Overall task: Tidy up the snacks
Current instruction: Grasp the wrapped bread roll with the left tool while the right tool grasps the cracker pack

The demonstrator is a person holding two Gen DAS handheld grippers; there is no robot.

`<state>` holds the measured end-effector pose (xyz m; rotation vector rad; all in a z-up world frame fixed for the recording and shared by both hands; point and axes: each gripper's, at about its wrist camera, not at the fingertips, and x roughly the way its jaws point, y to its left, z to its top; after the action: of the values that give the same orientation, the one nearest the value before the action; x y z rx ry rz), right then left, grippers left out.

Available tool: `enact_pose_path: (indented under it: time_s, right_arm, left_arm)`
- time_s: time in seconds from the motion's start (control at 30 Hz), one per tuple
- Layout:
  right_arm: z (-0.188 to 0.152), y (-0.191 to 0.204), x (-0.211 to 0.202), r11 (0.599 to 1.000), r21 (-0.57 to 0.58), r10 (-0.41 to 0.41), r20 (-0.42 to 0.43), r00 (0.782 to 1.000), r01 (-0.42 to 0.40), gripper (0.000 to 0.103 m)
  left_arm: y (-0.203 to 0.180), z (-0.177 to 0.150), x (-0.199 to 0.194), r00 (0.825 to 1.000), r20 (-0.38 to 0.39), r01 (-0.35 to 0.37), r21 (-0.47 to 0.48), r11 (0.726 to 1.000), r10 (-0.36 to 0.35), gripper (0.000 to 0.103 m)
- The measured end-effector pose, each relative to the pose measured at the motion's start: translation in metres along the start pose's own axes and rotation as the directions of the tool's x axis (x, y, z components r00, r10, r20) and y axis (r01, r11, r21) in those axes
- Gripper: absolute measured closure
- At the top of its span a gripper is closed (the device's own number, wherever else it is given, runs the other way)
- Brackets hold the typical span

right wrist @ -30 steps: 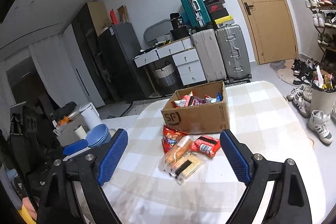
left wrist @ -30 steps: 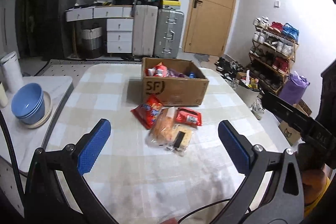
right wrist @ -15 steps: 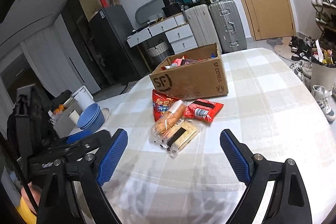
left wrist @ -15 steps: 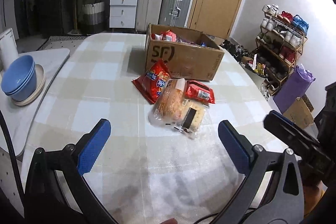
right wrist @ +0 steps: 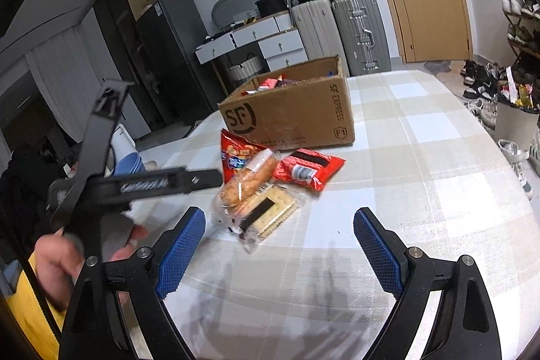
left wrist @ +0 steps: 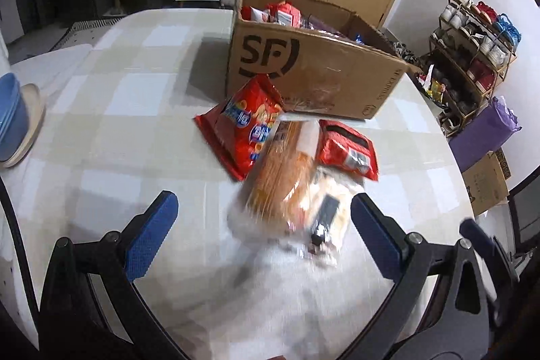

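Cardboard box (left wrist: 314,63) behind snack packets (left wrist: 290,167); left gripper (left wrist: 263,230) and right gripper (right wrist: 279,245) fingers wide, empty

Motion blur smears the clear-wrapped cracker packs (left wrist: 297,191); the blue bowls (left wrist: 10,120) are edge-cropped.

Left claw (left wrist: 260,231) is hanging wide open above the counter (left wrist: 135,97), its blue pads (left wrist: 152,238) flanking a clear cracker pack (left wrist: 290,191). 2 red snack bags (left wrist: 243,127) are lying before the cardboard box (left wrist: 303,70).
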<state>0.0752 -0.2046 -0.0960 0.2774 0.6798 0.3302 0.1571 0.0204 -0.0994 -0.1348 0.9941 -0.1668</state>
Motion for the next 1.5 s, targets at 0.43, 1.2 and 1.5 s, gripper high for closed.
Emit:
enact_pose_path:
  time_s: [0.43,1.2,1.5]
  right_arm:
    - [-0.006,-0.012,0.058,1.0,-0.005,0.02,-0.141,0.99,-0.021,0.012]
    - [0.022,0.017,0.156,0.994,-0.104,-0.018,-0.307,0.952,-0.014,0.016]
    - [0.016,0.043,0.172,0.969,-0.232,-0.151,-0.289,0.945,0.084,0.019]
  left_arm:
    - [0.006,0.03,0.093,0.988,-0.146,0.048,-0.049,0.998,-0.055,0.014]
    - [0.022,0.031,0.092,0.987,-0.122,0.096,-0.057,0.994,-0.102,0.068]
    - [0.043,-0.002,0.067,0.987,-0.115,0.107,-0.082,0.991,-0.116,0.069]
